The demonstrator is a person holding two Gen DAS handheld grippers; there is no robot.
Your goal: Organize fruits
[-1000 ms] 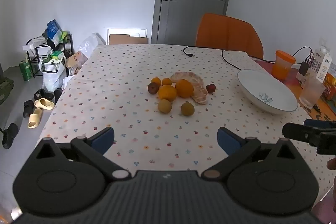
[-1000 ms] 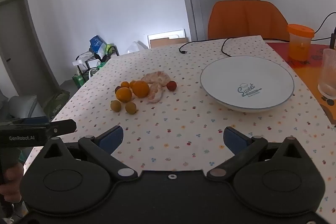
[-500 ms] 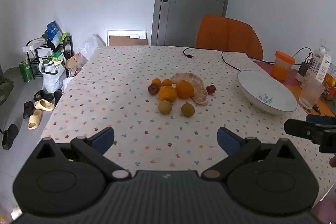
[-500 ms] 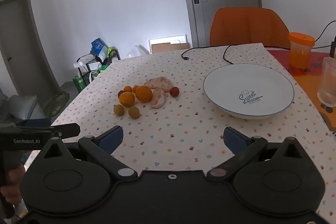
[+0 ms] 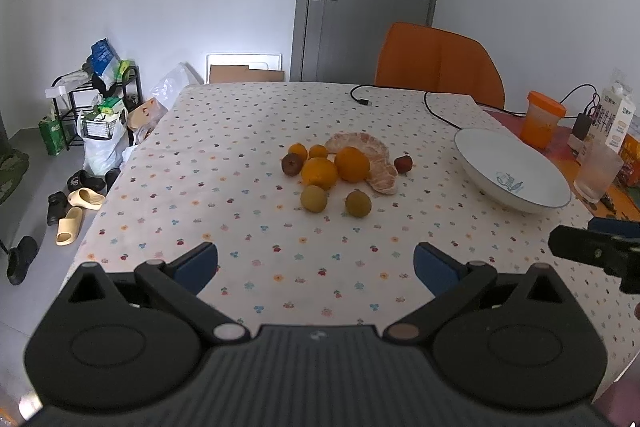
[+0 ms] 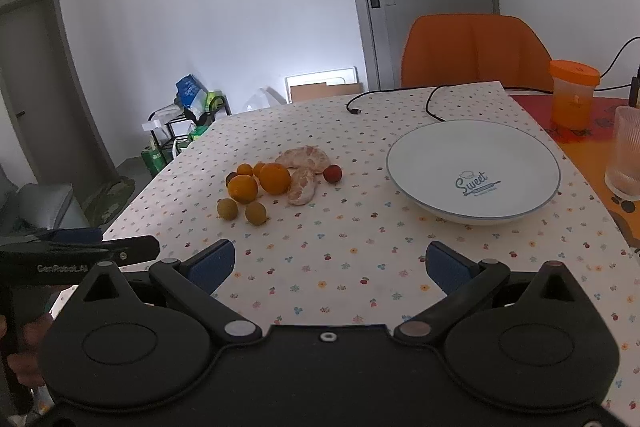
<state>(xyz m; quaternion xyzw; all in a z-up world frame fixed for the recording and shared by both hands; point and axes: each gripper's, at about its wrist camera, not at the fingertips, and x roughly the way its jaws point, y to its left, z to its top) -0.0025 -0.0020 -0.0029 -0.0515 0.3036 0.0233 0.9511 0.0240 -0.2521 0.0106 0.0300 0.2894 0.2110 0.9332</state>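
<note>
A pile of fruit lies mid-table: two oranges (image 5: 319, 172) (image 5: 352, 164), peeled citrus segments (image 5: 382, 175), two small yellow-green fruits (image 5: 314, 198) (image 5: 358, 203), a red fruit (image 5: 403, 163), a brown one (image 5: 291, 164) and small orange ones behind. The same pile shows in the right wrist view, with an orange (image 6: 275, 178) in it. An empty white plate (image 5: 532, 197) (image 6: 440, 211) stands right of the pile. My left gripper (image 5: 316, 261) is open and empty, near the table's front edge. My right gripper (image 6: 329, 263) is open and empty, also short of the fruit.
An orange-lidded jar (image 6: 573, 94), a ribbed glass (image 6: 626, 151) and a milk carton (image 5: 614, 117) stand at the right. A black cable (image 5: 404, 99) lies at the back. An orange chair (image 5: 438, 65) stands behind the table. A shelf and shoes (image 5: 76, 201) are on the floor at left.
Both views have pulled back and risen slightly, so the fruit and plate look a little farther. Both grippers stay open and nothing on the table has moved.
</note>
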